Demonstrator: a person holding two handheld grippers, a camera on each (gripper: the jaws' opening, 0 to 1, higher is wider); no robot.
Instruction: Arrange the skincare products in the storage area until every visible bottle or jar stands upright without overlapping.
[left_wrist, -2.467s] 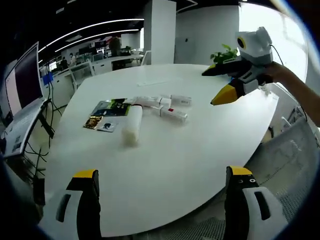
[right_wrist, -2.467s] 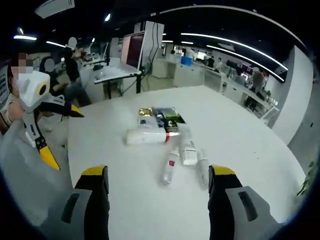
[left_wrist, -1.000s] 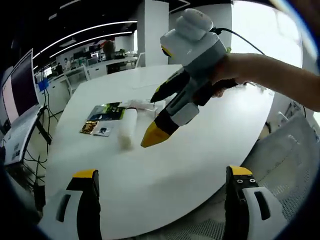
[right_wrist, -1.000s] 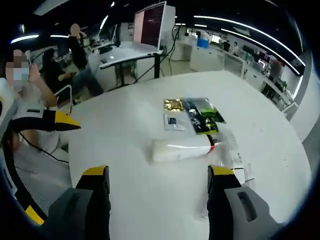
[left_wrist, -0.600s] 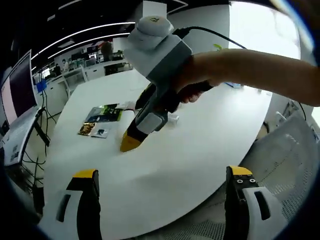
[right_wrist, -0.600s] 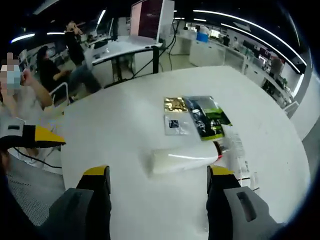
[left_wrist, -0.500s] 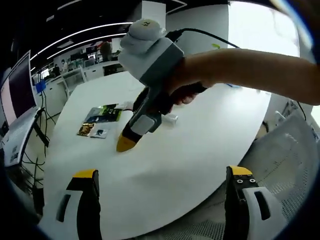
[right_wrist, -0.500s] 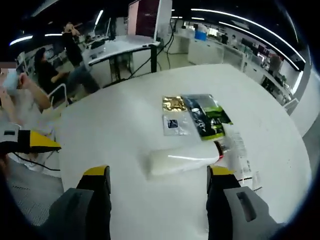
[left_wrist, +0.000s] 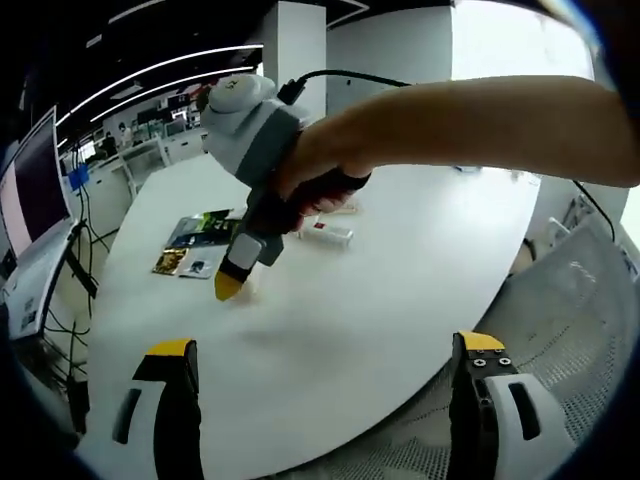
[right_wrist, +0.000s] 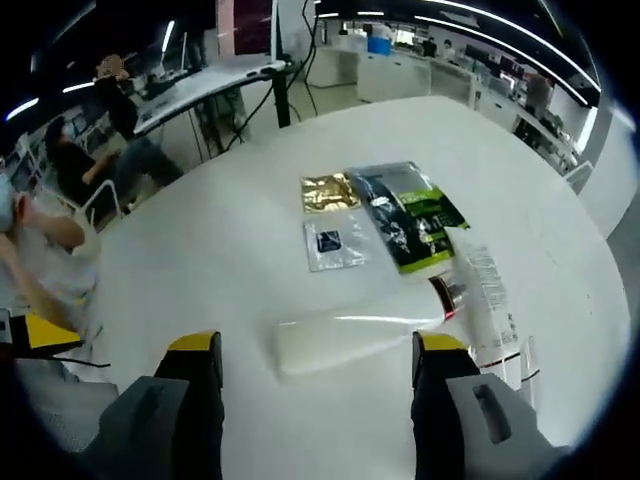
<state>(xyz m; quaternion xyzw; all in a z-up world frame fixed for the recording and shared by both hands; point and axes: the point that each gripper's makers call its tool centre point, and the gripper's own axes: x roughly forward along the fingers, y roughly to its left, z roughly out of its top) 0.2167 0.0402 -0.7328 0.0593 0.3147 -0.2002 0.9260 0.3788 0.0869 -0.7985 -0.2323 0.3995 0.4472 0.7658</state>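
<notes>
A large white tube (right_wrist: 350, 338) with a dark red cap lies on its side on the white table (right_wrist: 200, 250). My right gripper (right_wrist: 318, 400) stands open just short of it, one jaw at each end. Several smaller white bottles (right_wrist: 488, 300) lie flat to the tube's right. In the left gripper view a hand holds the right gripper (left_wrist: 230, 287) with its yellow tip low over the table beside the sachets, and a small white bottle (left_wrist: 331, 233) with a red mark lies behind it. My left gripper (left_wrist: 325, 420) is open at the table's near edge, holding nothing.
Flat sachets lie beyond the tube: a gold one (right_wrist: 332, 192), a clear one (right_wrist: 335, 243) and a green-black one (right_wrist: 410, 225). The left gripper's yellow tip (right_wrist: 45, 333) shows at the left edge. Desks, monitors and seated people lie beyond the table. A mesh chair (left_wrist: 590, 300) stands at the right.
The right gripper has swung across the table and dropped low toward the white tube, which now looms larger between its jaws. The left gripper has stayed put.
</notes>
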